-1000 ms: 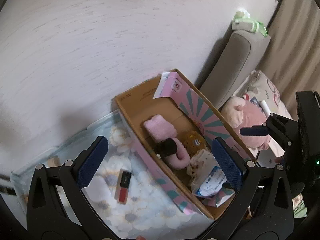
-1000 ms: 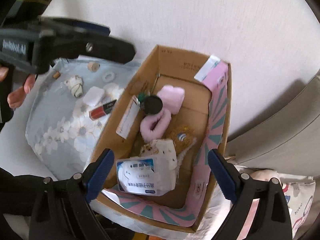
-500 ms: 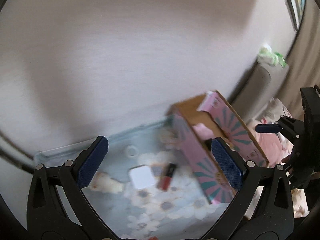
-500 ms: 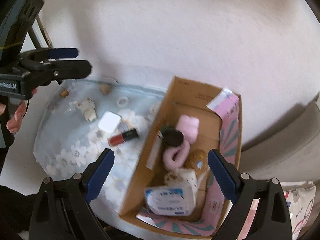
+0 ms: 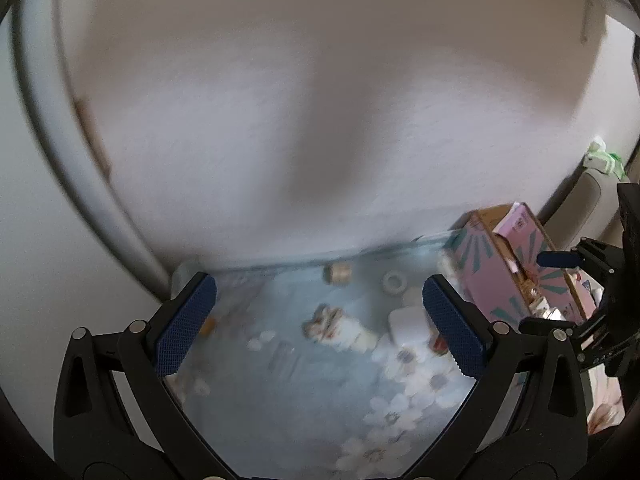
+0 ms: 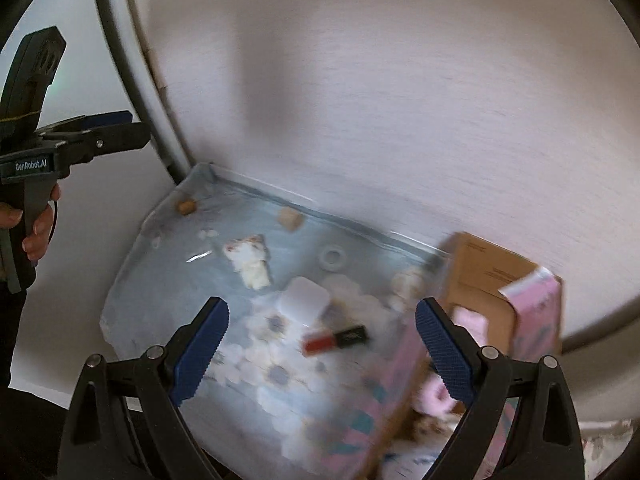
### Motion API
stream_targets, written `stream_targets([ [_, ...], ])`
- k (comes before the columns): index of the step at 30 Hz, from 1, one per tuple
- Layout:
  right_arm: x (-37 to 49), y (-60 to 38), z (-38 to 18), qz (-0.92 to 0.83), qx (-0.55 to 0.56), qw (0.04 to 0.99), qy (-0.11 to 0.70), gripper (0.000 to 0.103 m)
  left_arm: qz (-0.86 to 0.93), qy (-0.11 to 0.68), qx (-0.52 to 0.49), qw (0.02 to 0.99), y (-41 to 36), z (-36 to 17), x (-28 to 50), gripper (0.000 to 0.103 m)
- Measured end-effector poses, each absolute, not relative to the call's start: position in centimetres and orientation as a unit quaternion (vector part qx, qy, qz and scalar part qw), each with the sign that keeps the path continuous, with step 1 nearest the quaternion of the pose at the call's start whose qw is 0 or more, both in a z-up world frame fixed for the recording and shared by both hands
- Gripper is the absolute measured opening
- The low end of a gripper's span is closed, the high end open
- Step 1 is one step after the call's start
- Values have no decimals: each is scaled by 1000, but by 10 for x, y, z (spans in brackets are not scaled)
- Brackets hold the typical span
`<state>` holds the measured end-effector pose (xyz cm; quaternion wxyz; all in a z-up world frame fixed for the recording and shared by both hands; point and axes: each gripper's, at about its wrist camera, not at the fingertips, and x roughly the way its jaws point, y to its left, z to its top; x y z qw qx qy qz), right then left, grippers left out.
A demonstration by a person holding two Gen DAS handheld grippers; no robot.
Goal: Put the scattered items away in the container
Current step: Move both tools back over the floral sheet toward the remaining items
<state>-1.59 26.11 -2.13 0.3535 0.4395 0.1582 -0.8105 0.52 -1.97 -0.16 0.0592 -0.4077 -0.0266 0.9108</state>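
A pink cardboard box [image 6: 492, 280] stands at the right of a blue floral cloth [image 6: 180, 280] and holds pink fluffy items. On the cloth lie a red lipstick [image 6: 335, 338], a white square case [image 6: 304, 300], a small white plush toy [image 6: 250, 258], a white ring [image 6: 332, 257], a tan block [image 6: 291, 218] and a cork [image 6: 186, 206]. My right gripper [image 6: 322, 350] is open and empty above the lipstick. My left gripper [image 5: 318, 326] is open and empty above the plush toy [image 5: 336, 326]. The box also shows in the left wrist view [image 5: 508, 276].
A white textured wall [image 6: 400, 100] rises right behind the cloth. A grey sofa arm [image 5: 580, 200] with a green-white object on it stands beyond the box. The other gripper and the hand holding it show at the left of the right wrist view [image 6: 36, 168].
Both grippers have swung left, away from over the box and toward the loose items on the cloth. Both stay open and empty. The views are motion-blurred.
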Motion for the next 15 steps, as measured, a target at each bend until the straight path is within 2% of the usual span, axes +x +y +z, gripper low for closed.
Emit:
stream_targets([
  [8,-17,218,-56,-804,447,363,150,94,889,-41,-450,79,-27,-67,4,103],
  [15,-24,204,-116,-825,468,298,109,94,864,-36,-485,126,0,-140,-29,103],
])
